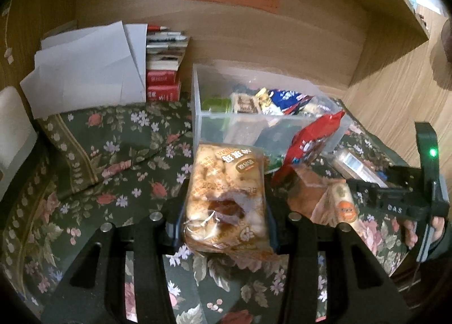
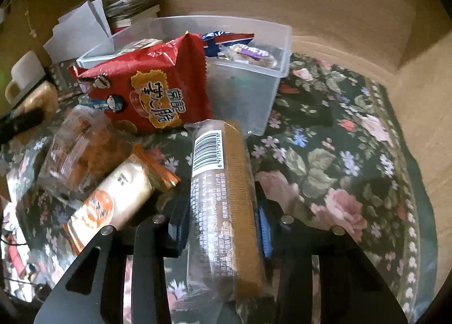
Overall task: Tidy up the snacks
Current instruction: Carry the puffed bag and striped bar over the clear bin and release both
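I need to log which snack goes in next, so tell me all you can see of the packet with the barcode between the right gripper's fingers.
The barcode packet is a long clear plastic wrapper around a brown ridged biscuit or cake, with a white barcode label and small print on its side. It stands lengthwise between the right gripper fingers, which are shut on it, its far end pointing toward the clear bin.
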{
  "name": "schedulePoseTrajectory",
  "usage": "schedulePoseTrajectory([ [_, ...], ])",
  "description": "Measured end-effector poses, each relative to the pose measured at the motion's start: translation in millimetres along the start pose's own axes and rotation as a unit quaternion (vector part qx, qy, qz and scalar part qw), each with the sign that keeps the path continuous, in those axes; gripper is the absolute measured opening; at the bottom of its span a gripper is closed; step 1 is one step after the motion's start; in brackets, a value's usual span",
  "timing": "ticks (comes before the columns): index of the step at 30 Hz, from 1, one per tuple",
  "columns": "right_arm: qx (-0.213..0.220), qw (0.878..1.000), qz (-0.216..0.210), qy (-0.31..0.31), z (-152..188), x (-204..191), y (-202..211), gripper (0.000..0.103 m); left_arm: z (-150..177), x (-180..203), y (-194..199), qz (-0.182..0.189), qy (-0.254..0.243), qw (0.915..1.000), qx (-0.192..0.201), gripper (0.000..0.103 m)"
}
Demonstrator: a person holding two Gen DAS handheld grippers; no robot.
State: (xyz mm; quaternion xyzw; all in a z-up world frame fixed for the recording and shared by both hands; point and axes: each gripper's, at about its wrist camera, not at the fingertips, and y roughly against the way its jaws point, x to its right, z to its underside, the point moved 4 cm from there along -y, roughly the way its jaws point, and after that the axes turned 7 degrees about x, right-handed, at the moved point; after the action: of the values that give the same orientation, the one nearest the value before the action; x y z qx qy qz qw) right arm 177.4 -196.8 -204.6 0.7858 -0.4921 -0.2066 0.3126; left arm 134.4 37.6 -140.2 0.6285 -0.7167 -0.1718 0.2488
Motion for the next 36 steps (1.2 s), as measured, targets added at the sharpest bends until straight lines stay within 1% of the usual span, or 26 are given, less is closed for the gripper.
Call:
schedulePoseTrajectory([
  [2, 0.007, 1.000, 0.002, -0.010, 1, 3, 10, 0.035, -7, 2, 0, 0.001, -0.001, 1.0000, 0.007, 0.045],
  [4, 0.023, 0.999, 0.008, -0.020, -2, 10, 23, 0.035, -13, 4, 0, 0.004, -0.003, 0.9999, 0.014, 0.045],
  [6, 0.043, 0.999, 0.018, -0.027, -11, 15, 35, 0.035, -22, 6, 0, 0.006, -0.007, 0.9997, 0.024, 0.045],
  [7, 0.050, 0.998, 0.019, -0.031, -16, 18, 38, 0.035, -27, 8, 1, 0.002, -0.014, 0.9996, 0.025, 0.045],
  [10, 0.077, 0.996, 0.021, -0.044, -31, 24, 53, 0.035, -43, 13, 2, 0.005, -0.020, 0.9989, 0.042, 0.045],
  [16, 0.129, 0.991, 0.028, -0.037, -75, 22, 72, 0.036, -75, 26, -2, 0.002, -0.039, 0.9967, 0.071, 0.045],
  [21, 0.158, 0.987, 0.021, -0.032, -108, 17, 73, 0.036, -98, 30, -11, -0.002, -0.046, 0.9953, 0.085, 0.045],
  [25, 0.161, 0.987, 0.008, -0.026, -128, 9, 60, 0.036, -109, 30, -26, -0.007, -0.047, 0.9954, 0.083, 0.045],
  [28, 0.154, 0.988, -0.007, -0.022, -142, 0, 44, 0.036, -114, 27, -41, -0.010, -0.047, 0.9962, 0.073, 0.045],
  [32, 0.135, 0.990, -0.020, -0.015, -153, -11, 17, 0.036, -115, 22, -60, -0.012, -0.045, 0.9974, 0.054, 0.045],
  [36, 0.104, 0.994, -0.034, -0.010, -158, -17, -12, 0.036, -113, 16, -82, -0.015, -0.042, 0.9984, 0.034, 0.045],
])
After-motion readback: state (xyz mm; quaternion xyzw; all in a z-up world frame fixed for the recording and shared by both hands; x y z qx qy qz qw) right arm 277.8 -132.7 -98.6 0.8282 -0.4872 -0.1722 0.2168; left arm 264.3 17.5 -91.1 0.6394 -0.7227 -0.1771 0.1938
